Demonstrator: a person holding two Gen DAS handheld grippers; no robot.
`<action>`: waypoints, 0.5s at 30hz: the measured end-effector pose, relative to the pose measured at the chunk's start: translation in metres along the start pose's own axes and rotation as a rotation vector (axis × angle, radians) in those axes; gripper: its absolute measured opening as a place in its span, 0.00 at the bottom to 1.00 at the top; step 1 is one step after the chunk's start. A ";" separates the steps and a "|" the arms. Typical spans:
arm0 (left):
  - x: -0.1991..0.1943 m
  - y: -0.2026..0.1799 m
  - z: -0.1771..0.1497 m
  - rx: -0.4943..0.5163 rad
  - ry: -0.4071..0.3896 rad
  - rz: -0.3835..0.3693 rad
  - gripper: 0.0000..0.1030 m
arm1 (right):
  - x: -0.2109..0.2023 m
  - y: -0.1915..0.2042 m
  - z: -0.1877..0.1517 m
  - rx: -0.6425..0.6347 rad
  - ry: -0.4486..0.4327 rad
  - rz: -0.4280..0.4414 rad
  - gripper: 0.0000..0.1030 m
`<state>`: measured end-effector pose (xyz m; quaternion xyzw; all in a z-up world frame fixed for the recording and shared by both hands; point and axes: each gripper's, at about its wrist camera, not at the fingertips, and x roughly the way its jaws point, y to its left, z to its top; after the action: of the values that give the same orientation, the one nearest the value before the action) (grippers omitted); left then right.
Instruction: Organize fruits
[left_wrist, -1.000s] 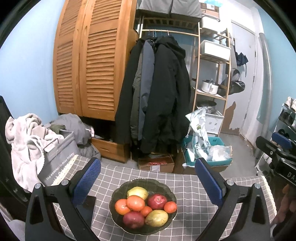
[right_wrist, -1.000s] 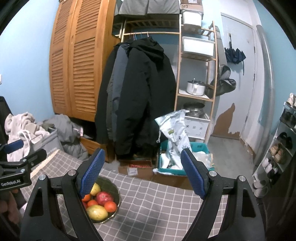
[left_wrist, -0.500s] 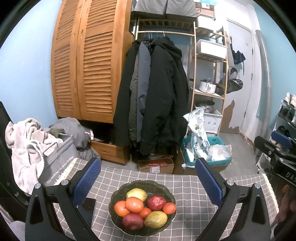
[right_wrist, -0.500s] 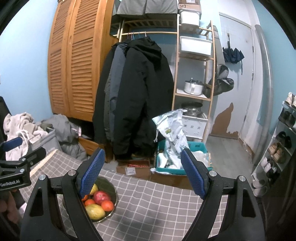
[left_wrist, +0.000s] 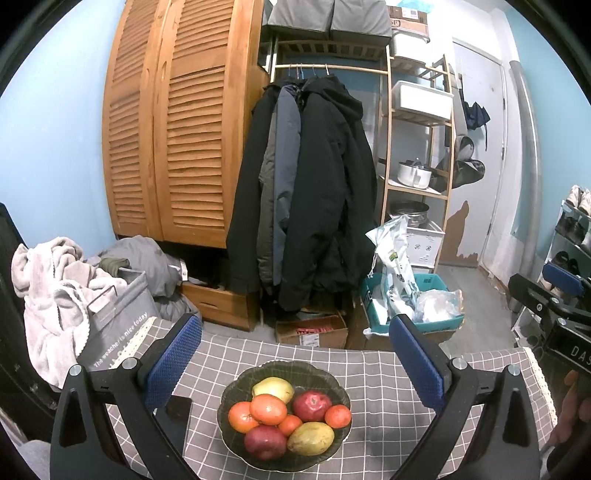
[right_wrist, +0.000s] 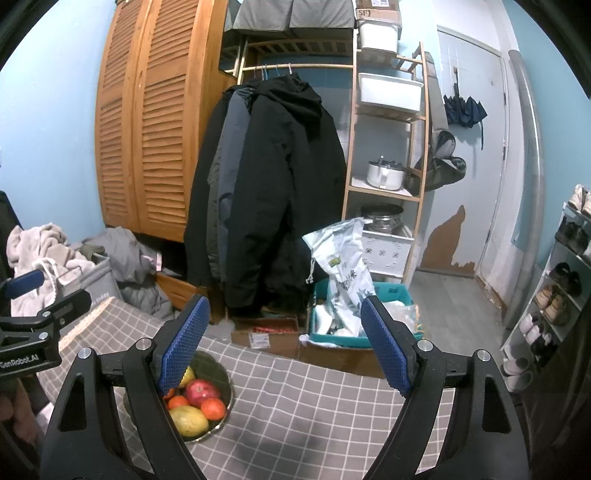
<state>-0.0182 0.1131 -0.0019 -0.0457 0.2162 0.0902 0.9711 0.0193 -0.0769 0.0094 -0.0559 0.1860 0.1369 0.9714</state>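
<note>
A dark green bowl (left_wrist: 334, 380) stands on the grey checked tablecloth (left_wrist: 388, 406), piled with fruit: two red apples (left_wrist: 312, 406), several oranges (left_wrist: 268, 409) and two yellow-green mangoes (left_wrist: 310, 438). My left gripper (left_wrist: 295, 328) hovers open just behind the bowl, its blue pads wide on either side and nothing between them. In the right wrist view the bowl (right_wrist: 218, 373) sits low at the left, partly hidden by a finger. My right gripper (right_wrist: 285, 308) is open and empty over bare cloth to the bowl's right.
A small dark flat object (left_wrist: 179, 406) lies on the cloth left of the bowl. Beyond the table's far edge are a grey laundry basket (left_wrist: 118, 317), hanging coats (left_wrist: 306, 192), a teal crate (right_wrist: 391, 295) and a shoe rack (right_wrist: 554, 288).
</note>
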 end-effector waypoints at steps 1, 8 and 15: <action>0.001 0.000 0.001 0.000 0.000 0.000 0.99 | 0.000 -0.001 0.000 -0.001 0.000 -0.001 0.80; 0.001 0.000 0.001 -0.001 -0.002 0.000 0.99 | 0.000 0.000 0.000 0.000 0.000 0.000 0.80; 0.000 0.000 0.001 0.002 -0.002 0.001 0.99 | 0.000 0.000 -0.001 -0.001 -0.001 -0.002 0.80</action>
<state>-0.0175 0.1130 -0.0010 -0.0446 0.2151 0.0908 0.9713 0.0188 -0.0767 0.0089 -0.0567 0.1853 0.1362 0.9715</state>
